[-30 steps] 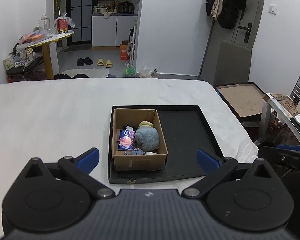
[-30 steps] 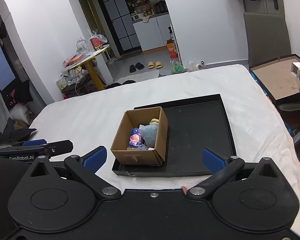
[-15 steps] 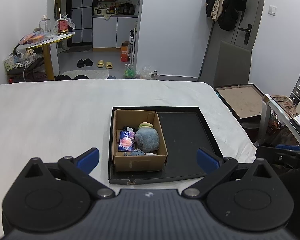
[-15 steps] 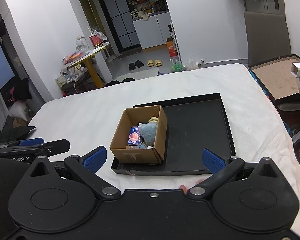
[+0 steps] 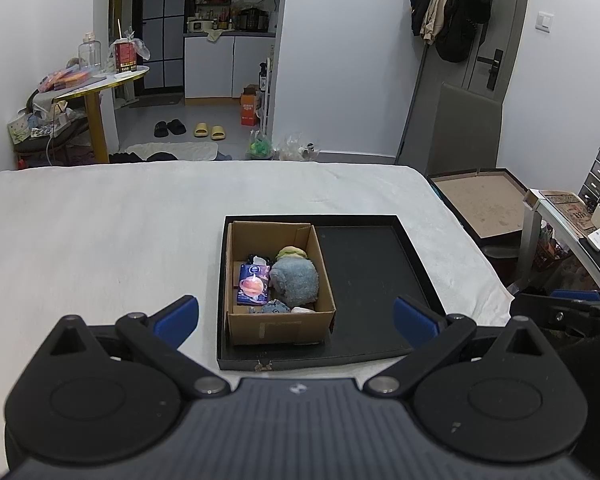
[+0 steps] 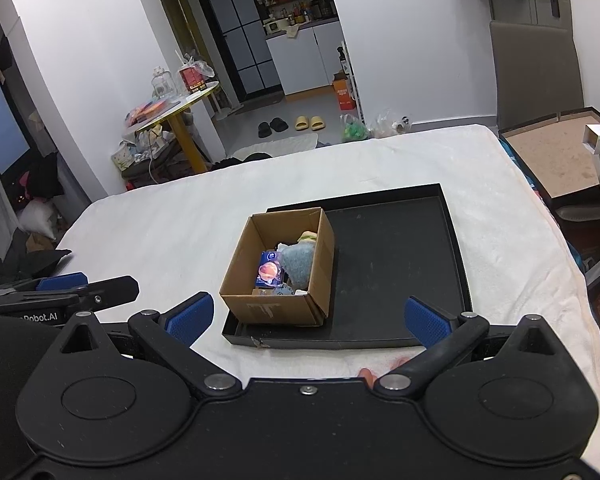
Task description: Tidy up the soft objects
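A cardboard box [image 5: 278,322] stands in the left part of a black tray [image 5: 364,264] on the white-covered table. Inside lie a grey-blue plush toy [image 5: 296,278], a blue tissue pack [image 5: 253,284], a green-and-tan plush [image 5: 291,253] and smaller soft items. The box [image 6: 272,306] and tray [image 6: 396,264] also show in the right wrist view. My left gripper [image 5: 296,316] is open and empty, held back from the box's near side. My right gripper [image 6: 308,318] is open and empty, near the tray's front edge. Each gripper shows at the edge of the other's view.
The white cloth [image 5: 100,232] covers the table around the tray. An open flat carton [image 5: 480,204] lies to the right beyond the table edge. A small desk with drawers [image 5: 580,216] stands at far right. A round yellow table [image 5: 100,80] stands at back left.
Both grippers have drawn back and up a little, so the box and tray look slightly farther away. Both stay open. Nothing in the box has moved.
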{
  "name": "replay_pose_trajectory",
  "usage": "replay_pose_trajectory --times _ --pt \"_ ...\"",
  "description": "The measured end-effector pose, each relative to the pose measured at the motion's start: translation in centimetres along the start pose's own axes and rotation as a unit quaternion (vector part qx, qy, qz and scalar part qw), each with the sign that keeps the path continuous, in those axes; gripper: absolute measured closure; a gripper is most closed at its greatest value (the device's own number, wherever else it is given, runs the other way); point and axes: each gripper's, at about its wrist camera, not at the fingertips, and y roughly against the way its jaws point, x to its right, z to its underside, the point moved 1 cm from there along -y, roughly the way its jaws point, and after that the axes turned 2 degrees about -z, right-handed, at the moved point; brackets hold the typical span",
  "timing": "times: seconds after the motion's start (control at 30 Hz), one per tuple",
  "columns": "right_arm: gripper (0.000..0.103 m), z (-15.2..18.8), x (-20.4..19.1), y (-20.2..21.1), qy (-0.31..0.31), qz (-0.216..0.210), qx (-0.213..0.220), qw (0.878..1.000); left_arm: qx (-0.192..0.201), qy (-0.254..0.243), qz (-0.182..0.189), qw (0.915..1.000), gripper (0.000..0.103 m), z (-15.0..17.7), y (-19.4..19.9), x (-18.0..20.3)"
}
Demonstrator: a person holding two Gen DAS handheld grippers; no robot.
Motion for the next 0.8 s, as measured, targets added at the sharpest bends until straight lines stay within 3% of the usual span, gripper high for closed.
replay_pose_trajectory --times 0.8 --pt "0.000 -0.09 -0.09 0.03 -0.001 0.000 -0.002 1.000 -0.012 0.005 0.006 0.9999 0.000 -0.13 -0.35 0.11"
